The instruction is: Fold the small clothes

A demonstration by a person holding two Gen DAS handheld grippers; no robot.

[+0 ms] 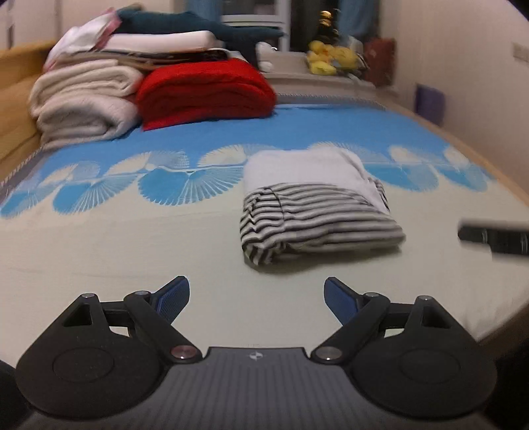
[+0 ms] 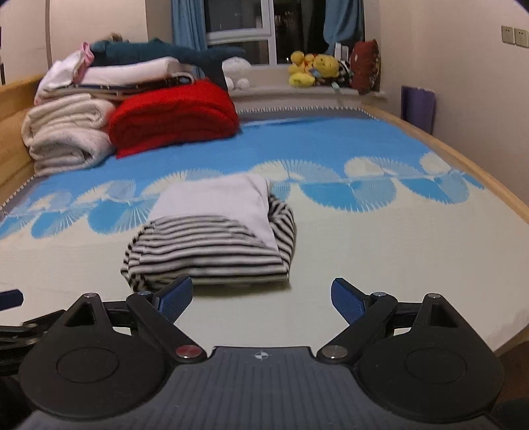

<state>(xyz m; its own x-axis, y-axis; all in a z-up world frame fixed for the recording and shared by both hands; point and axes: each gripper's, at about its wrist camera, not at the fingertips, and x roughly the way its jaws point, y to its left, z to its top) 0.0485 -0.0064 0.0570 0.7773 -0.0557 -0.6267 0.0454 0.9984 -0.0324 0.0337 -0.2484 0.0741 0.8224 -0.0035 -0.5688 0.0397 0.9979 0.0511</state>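
Folded striped garment (image 2: 211, 244) lies on the cream part of the bedspread (image 2: 380, 251), pale panel on top. Left gripper (image 1: 257, 299) and right gripper (image 2: 262, 299): jaws wide, empty, apart from it. Stacked blankets (image 2: 172, 115) behind.

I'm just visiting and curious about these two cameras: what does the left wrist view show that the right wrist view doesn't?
Only the left wrist view: the right gripper as a blurred dark bar at its right edge.

Only the right wrist view: wall switches, a clear window, and the left gripper poking in at left.

Both share: the folded striped garment lying free on the bedspread, the red blanket, the cream blanket, yellow plush toys, and open, empty jaws up front.
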